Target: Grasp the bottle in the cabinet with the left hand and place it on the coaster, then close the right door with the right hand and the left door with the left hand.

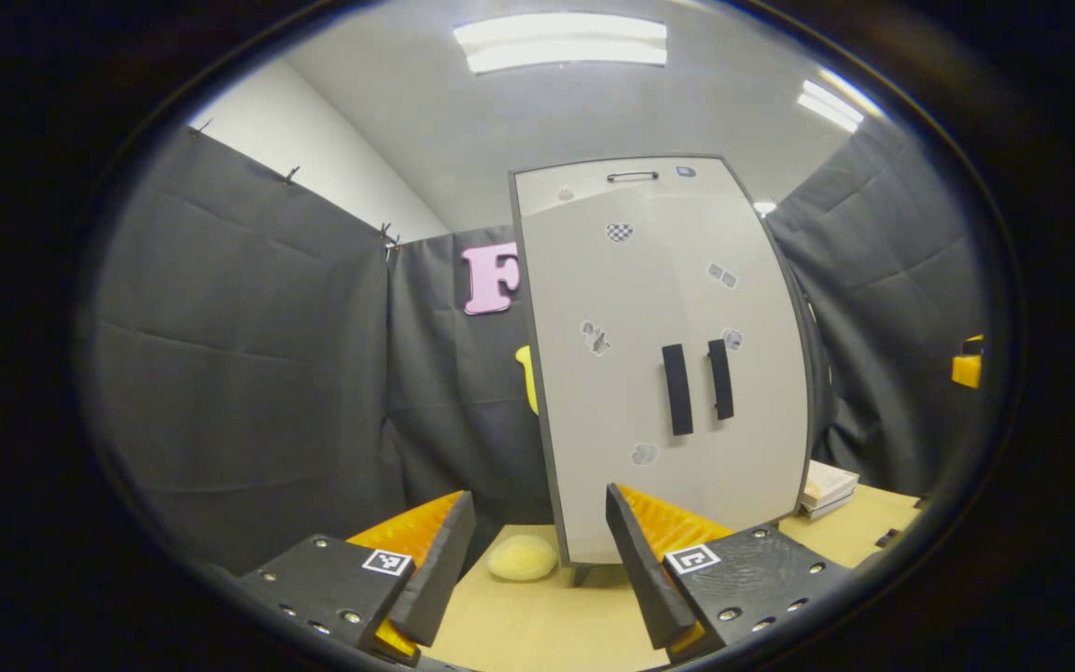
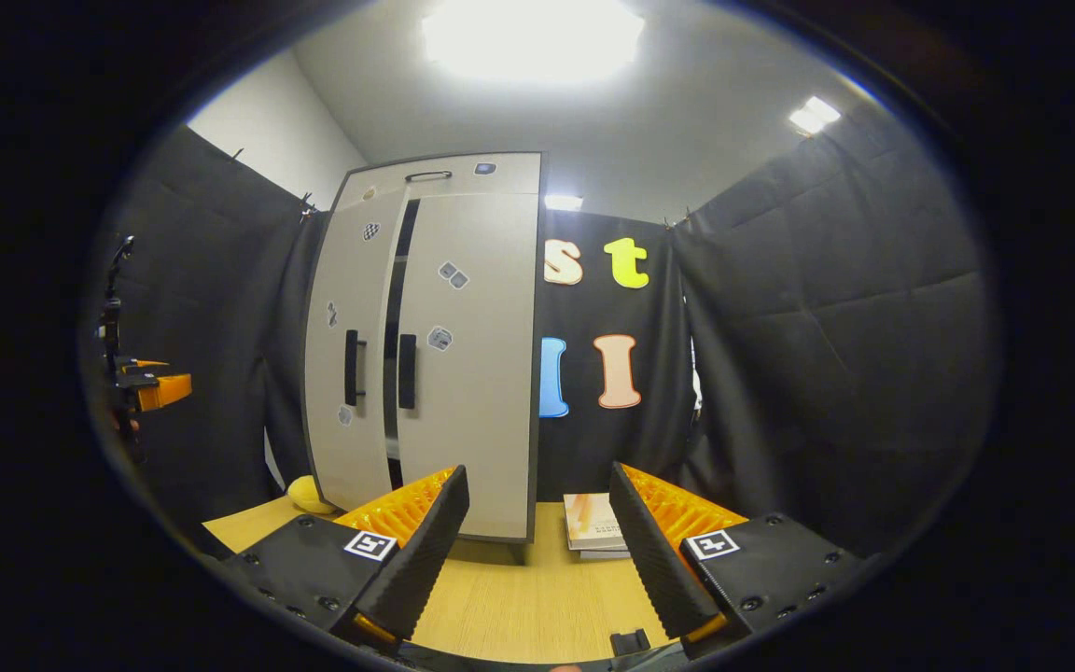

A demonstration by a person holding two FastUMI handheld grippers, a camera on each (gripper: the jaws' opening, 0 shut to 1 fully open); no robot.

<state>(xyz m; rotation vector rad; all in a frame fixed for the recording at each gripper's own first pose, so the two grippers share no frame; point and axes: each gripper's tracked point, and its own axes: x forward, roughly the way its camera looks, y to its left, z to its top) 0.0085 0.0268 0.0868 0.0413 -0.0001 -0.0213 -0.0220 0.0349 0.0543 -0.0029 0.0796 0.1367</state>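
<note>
Both my grippers, left [image 1: 533, 569] and right [image 2: 537, 560], hang with fingers spread, empty, before the cabinet [image 1: 668, 373]; its left door [image 2: 351, 355] stands slightly ajar.

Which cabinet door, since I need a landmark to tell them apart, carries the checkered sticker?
The left door, seen from the front: the checkered sticker sits near its top, while the right door has none.

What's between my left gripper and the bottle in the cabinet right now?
The cabinet doors. In the left gripper view both look shut, handles side by side; the right gripper view shows only a narrow gap between them. The open left gripper holds nothing. No bottle is visible.
</note>
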